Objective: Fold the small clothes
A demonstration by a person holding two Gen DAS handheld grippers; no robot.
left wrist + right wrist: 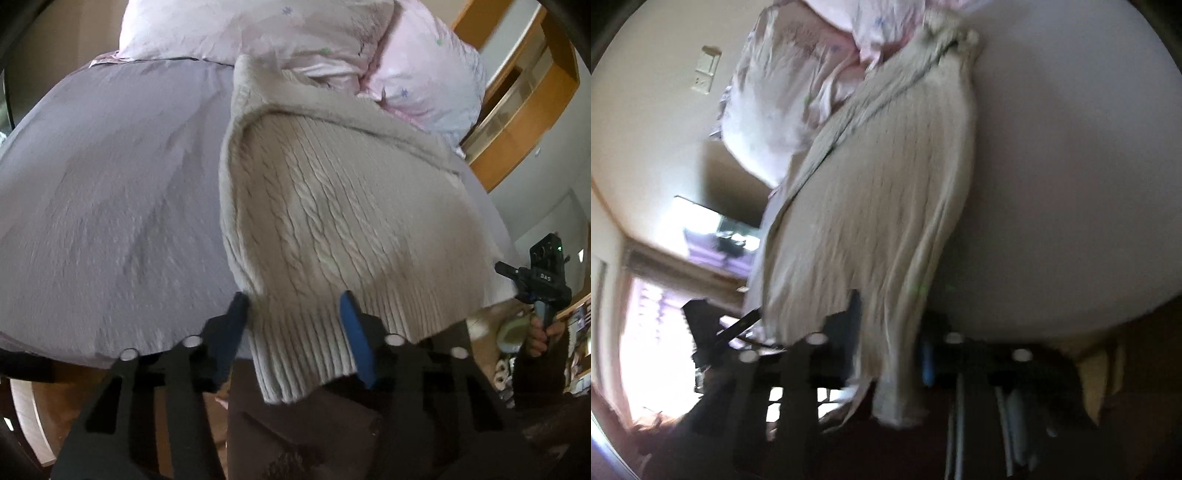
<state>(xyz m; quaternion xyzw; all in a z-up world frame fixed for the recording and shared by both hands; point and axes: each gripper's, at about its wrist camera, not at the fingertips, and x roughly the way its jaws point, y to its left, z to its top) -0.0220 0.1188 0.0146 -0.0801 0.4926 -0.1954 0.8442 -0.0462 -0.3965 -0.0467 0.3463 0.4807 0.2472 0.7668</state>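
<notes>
A cream cable-knit sweater (325, 206) lies on the bed (110, 206), its ribbed hem hanging over the near edge. The left gripper (295, 332) has its blue fingers (356, 332) apart, one on each side of the hem's corner, not closed on it. The right gripper (890, 332) straddles the other hem corner; blur keeps me from telling whether its fingers grip. Pink pillows (258, 29) sit beyond the sweater.
</notes>
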